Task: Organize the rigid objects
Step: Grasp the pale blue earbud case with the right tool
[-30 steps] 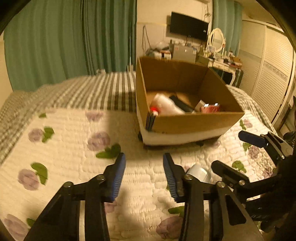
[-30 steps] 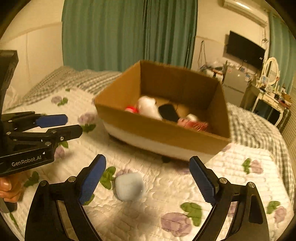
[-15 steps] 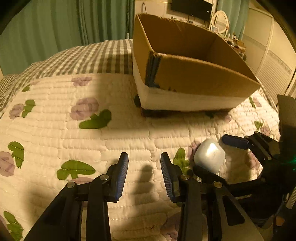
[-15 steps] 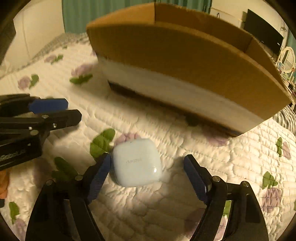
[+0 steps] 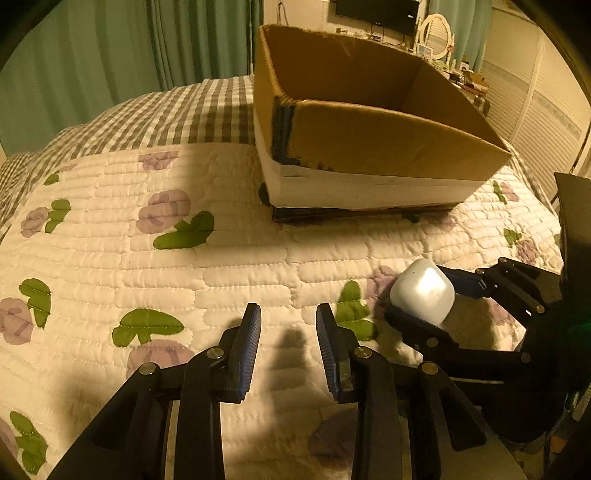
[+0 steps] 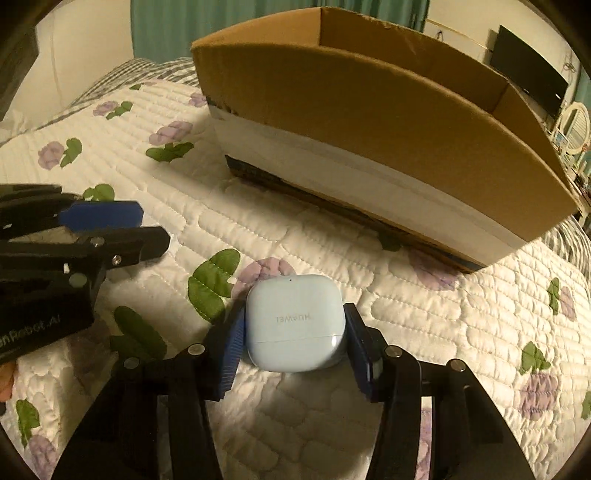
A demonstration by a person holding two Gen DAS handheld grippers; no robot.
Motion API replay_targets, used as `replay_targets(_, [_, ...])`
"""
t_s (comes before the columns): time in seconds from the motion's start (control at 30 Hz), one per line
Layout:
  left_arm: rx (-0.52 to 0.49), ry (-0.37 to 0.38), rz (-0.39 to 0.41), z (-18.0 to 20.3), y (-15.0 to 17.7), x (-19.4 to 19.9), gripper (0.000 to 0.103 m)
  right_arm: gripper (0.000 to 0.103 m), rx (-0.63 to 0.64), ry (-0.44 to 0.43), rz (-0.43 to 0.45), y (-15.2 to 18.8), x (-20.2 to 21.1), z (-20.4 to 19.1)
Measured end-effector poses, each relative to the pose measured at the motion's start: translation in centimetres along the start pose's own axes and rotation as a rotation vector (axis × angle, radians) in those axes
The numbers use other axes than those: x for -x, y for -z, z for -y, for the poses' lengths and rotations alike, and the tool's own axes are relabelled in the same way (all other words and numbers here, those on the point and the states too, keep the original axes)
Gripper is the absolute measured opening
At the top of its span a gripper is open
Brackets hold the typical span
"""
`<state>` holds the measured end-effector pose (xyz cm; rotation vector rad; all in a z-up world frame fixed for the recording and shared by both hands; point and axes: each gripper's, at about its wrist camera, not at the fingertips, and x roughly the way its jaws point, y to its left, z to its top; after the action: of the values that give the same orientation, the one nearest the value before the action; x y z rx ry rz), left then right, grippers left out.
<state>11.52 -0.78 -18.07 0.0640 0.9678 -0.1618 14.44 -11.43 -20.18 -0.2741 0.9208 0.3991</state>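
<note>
Between your left gripper's point(image 5: 288, 347) jaws: nothing but bare quilt point(image 5: 229, 258); they stand narrowly parted and have just been closing. Just right of them, between your right gripper's point(image 6: 295, 345) jaws: one pale blue earbud case point(image 6: 293, 323), lettered side up, lying on the quilt; those jaws have just been closing and both blue pads press its sides. Beyond both pairs of jaws: one open cardboard box point(image 6: 369, 110), apart from the case.

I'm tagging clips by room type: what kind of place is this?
Most likely a bedroom: a bed with a floral quilt, green curtains, and a wall TV beside a round mirror.
</note>
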Motion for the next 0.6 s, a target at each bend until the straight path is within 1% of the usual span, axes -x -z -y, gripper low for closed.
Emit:
replay_targets(0.13, [-0.021,0.022,0.014,0.8,0.1,1.3,0.031,0.050,-0.026,0.005,0.026,0.8,2.2,0.3])
replay_targets(0.23, [-0.016,0.019,0.038,1.1,0.0,2.7,0.029,0.050,-0.035,0.012,0.042,1.3,3.6,0.3])
replay_targets(0.33, [-0.008,0.030,0.058,1.3,0.1,4.3,0.024,0.050,-0.040,0.025,0.060,2.0,5.2,0.4])
replay_targets(0.37, [-0.009,0.027,0.065,1.6,0.1,4.9,0.023,0.050,-0.045,0.028,0.069,2.0,5.8,0.1])
replay_targets(0.6, [0.025,0.043,0.110,2.2,1.1,8.9,0.023,0.050,-0.076,0.053,0.172,1.8,11.6,-0.1])
